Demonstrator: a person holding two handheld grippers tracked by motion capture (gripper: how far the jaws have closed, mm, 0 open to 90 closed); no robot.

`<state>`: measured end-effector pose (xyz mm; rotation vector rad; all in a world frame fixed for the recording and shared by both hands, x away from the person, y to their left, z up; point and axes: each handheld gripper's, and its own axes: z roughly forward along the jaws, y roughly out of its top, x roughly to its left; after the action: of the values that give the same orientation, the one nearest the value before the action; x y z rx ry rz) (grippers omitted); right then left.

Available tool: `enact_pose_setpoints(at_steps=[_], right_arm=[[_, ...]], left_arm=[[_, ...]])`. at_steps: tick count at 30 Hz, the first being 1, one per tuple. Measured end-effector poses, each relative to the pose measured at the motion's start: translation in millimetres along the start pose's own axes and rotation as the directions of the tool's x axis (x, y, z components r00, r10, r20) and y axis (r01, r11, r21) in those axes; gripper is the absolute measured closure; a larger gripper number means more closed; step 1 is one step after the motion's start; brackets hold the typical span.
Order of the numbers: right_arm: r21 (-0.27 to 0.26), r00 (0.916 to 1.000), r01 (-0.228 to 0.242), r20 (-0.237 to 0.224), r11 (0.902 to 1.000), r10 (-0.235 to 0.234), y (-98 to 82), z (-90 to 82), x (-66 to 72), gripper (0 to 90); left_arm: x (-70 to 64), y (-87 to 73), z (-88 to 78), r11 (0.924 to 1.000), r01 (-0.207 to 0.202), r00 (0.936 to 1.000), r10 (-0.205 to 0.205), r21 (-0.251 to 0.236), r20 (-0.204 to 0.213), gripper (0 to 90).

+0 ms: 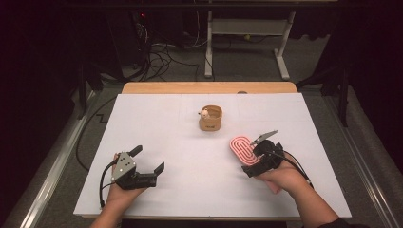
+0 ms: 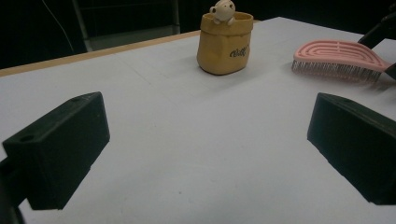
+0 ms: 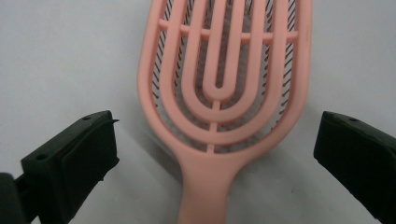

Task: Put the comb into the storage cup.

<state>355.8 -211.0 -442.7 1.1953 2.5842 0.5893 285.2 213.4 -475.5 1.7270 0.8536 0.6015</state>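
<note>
Two tongs apart | right tongs (image 3: 212,149) straddle pink brush (image 3: 224,93) handle | left tongs (image 2: 205,149) idle

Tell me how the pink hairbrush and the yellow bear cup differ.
The pink hairbrush lies flat, bristles down; the yellow bear cup stands upright. The hairbrush is slotted and open-worked; the cup is solid-walled, with lettering and a small bear at its rim. The hairbrush sits between the open right gripper fingers; the cup stands apart, farther back. Both rest on the white table.
</note>
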Motion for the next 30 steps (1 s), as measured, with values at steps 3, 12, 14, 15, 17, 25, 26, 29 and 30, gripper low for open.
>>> enact_pose_setpoints(at_steps=[3,12,14,15,17,25,26,29,30], right_arm=[[0.006,1.0000,-0.004,0.001,1.0000,0.004,3.3,1.7,-0.7,0.3],[0.039,1.0000,-0.002,0.005,0.9992,0.002,19.7,7.7,-2.7,0.4],[0.050,1.0000,0.005,0.006,0.9987,-0.006,23.0,9.1,-2.2,0.4],[0.050,1.0000,0.005,0.006,0.9987,-0.006,23.0,9.1,-2.2,0.4],[0.055,0.9999,0.006,0.008,0.9985,-0.007,26.2,10.6,-2.0,0.4],[0.092,0.9997,0.022,0.009,0.9956,-0.022,35.0,16.3,-2.0,1.7],[0.099,0.9996,0.025,0.012,0.9948,-0.026,36.1,17.2,-1.9,2.1],[0.110,0.9993,0.030,0.017,0.9935,-0.032,39.5,19.8,-1.7,3.9],[0.115,0.9994,0.027,0.018,0.9930,-0.030,40.5,20.6,-1.2,4.8]], left_arm=[[-0.3,0.1,-0.1,0.9999,0.009,1.0000,-0.009,-0.005,-0.001,0.0],[-0.3,0.2,-0.3,0.9999,0.010,0.9999,-0.011,-0.003,-0.004,0.0],[-1.2,0.5,-0.3,1.0000,0.004,1.0000,-0.004,-0.001,-0.002,0.0],[-1.2,0.5,-0.3,1.0000,0.004,1.0000,-0.004,-0.001,-0.002,0.0],[-2.0,0.3,0.3,1.0000,0.000,1.0000,0.000,0.002,-0.002,0.0],[-0.7,0.1,0.2,1.0000,0.003,1.0000,-0.003,0.005,-0.005,0.0],[-0.8,0.0,0.4,1.0000,0.002,1.0000,-0.002,0.005,-0.005,0.0],[-1.0,0.0,0.6,1.0000,0.000,1.0000,0.000,0.003,-0.006,0.0],[-1.0,0.0,0.7,1.0000,0.001,1.0000,-0.001,0.002,-0.007,0.0]])
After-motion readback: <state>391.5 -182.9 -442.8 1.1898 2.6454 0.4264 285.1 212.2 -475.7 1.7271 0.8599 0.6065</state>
